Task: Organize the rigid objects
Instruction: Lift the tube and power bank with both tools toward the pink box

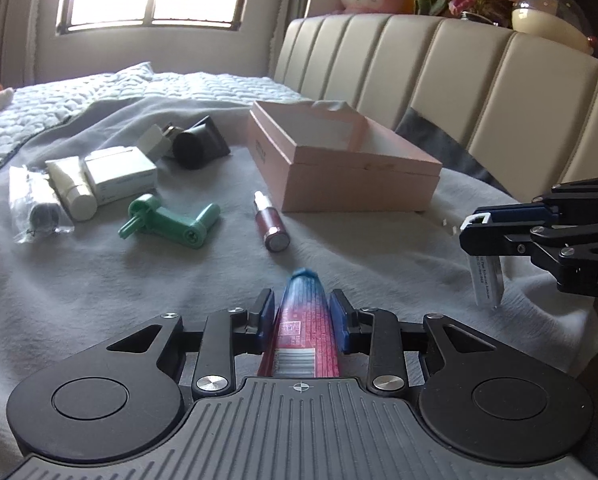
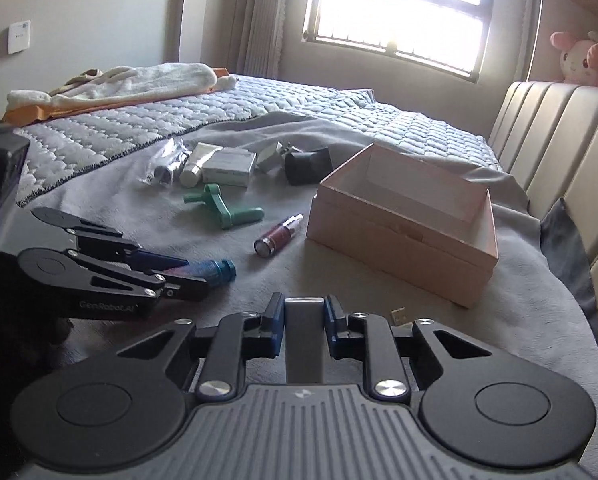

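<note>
1. The left gripper (image 1: 302, 312) has a red and blue tube (image 1: 305, 332) between its blue pads; the pads look to be against the tube's sides, though a thin gap cannot be ruled out. The tube's blue cap (image 2: 223, 271) points forward, past the fingertips.
2. The right gripper (image 2: 304, 316) is closed on a flat grey case (image 2: 304, 340), which stands upright between the pads. In the left view the case (image 1: 486, 282) hangs below the jaws, clear of the blanket (image 1: 139, 280).
3. Just ahead of the left gripper a small dark red bottle (image 1: 272, 224) lies on the blanket, white tip pointing away.
4. Left of the bottle lies a green plastic piece (image 1: 167, 222).
5. Further back, in a loose cluster: a bagged item (image 1: 35, 210), a cream tube (image 1: 73, 188), a white carton (image 1: 119, 174), and a black cylinder (image 1: 197, 142).
6. A pink box (image 1: 339, 160), open and with nothing showing inside, sits on the blanket to the right of the bottle, near the headboard (image 1: 459, 80).
</note>
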